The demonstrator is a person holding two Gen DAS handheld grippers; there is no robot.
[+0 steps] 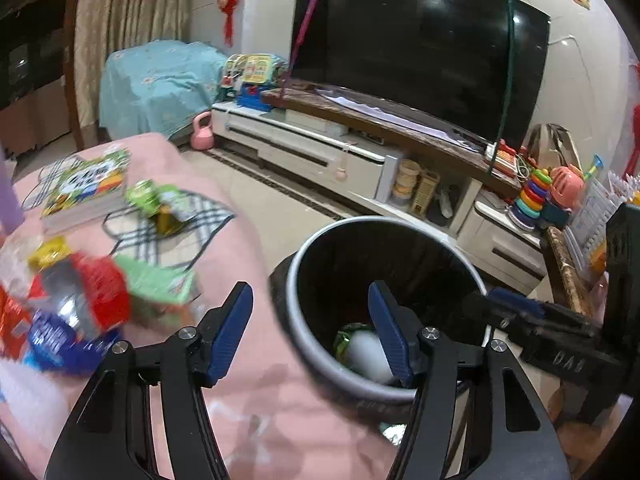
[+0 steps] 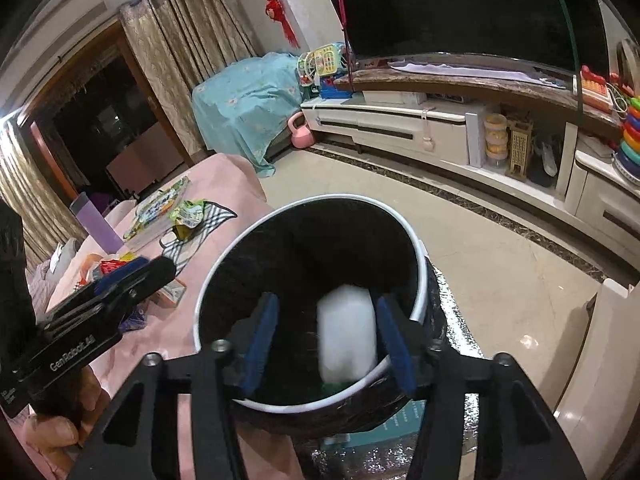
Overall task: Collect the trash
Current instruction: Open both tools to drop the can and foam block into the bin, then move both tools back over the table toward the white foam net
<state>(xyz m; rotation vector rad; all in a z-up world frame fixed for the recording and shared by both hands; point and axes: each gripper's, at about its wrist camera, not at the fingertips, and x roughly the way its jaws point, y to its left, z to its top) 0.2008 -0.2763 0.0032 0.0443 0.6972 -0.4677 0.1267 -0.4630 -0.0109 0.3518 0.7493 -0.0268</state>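
Trash is lying in two places: a white crumpled wad point(image 2: 347, 330), blurred, is sitting between the released fingers of the right tool point(image 2: 326, 338) over the mouth of the black bin point(image 2: 308, 204), untouched by either pad, and a heap of wrappers point(image 1: 76, 308) is resting on the pink-covered tabletop point(image 1: 256, 360) near its bin-side edge. The left tool point(image 1: 310, 330) is hanging released and empty, one finger above the tabletop's edge and the other over the bin's rim. Inside the bin a green-and-white scrap point(image 1: 360, 346) is already showing at the bottom. The wrappers, red, blue, silver and green, are looking like thin foil and plastic film, so they are likely weighing almost nothing, crackling, sliding and folding flat under the pads; pinching a bunched fold or crimped end is probably working better than squeezing a smooth face. Farther along the tabletop a green pouch point(image 1: 146, 196) is lying on a checked cloth point(image 1: 176, 228), beside a picture book point(image 1: 86, 186).
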